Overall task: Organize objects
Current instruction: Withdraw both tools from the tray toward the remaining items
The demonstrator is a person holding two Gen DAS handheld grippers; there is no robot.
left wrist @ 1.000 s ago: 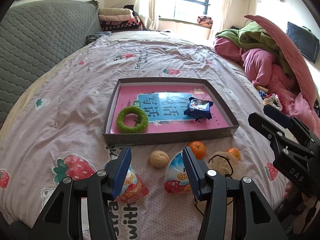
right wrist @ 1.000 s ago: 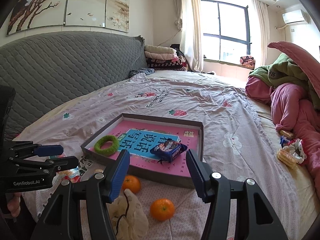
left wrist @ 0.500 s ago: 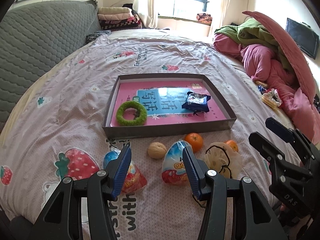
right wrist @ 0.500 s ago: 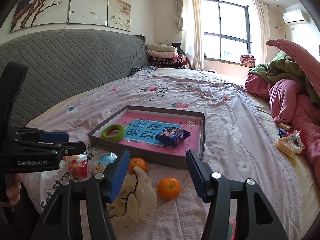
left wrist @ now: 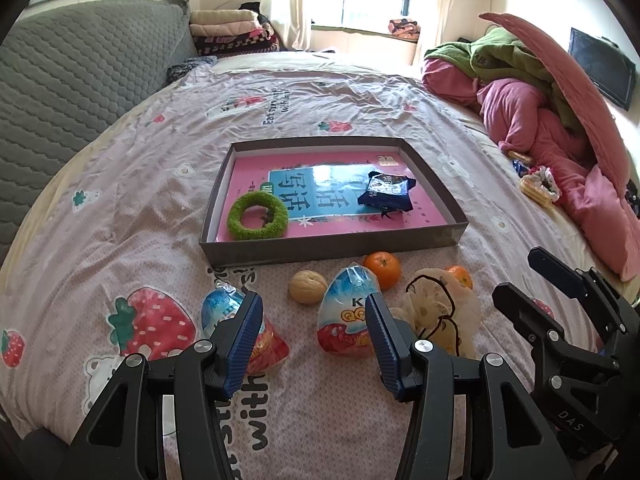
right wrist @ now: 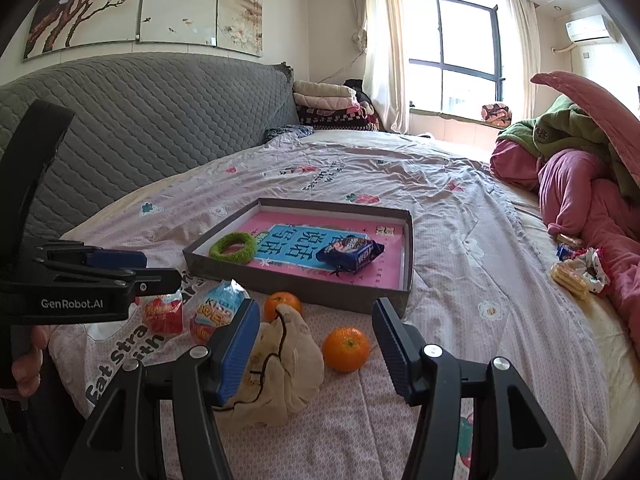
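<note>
A grey tray (left wrist: 328, 246) (right wrist: 298, 282) with a pink lining lies on the bed. In it are a green ring (left wrist: 257, 215) (right wrist: 233, 247) and a dark blue snack pack (left wrist: 386, 191) (right wrist: 351, 253). In front of the tray lie a walnut (left wrist: 307, 287), two oranges (left wrist: 383, 269) (right wrist: 345, 349), two egg-shaped snack packs (left wrist: 347, 319) (left wrist: 240, 328) and a cream cloth pouch (left wrist: 440, 312) (right wrist: 280, 368). My left gripper (left wrist: 312, 336) is open and empty above the packs. My right gripper (right wrist: 312, 344) is open and empty above the pouch and an orange.
A grey quilted headboard (right wrist: 140, 128) runs along the left. Pink and green bedding (left wrist: 552, 120) is piled at the right. Small wrapped snacks (right wrist: 576, 272) lie near the pile. Folded blankets (right wrist: 328, 104) are stacked below the window.
Both grippers have pulled back and risen a little, so the tray and loose objects look farther off. Both stay open. Nothing on the bed has moved.
</note>
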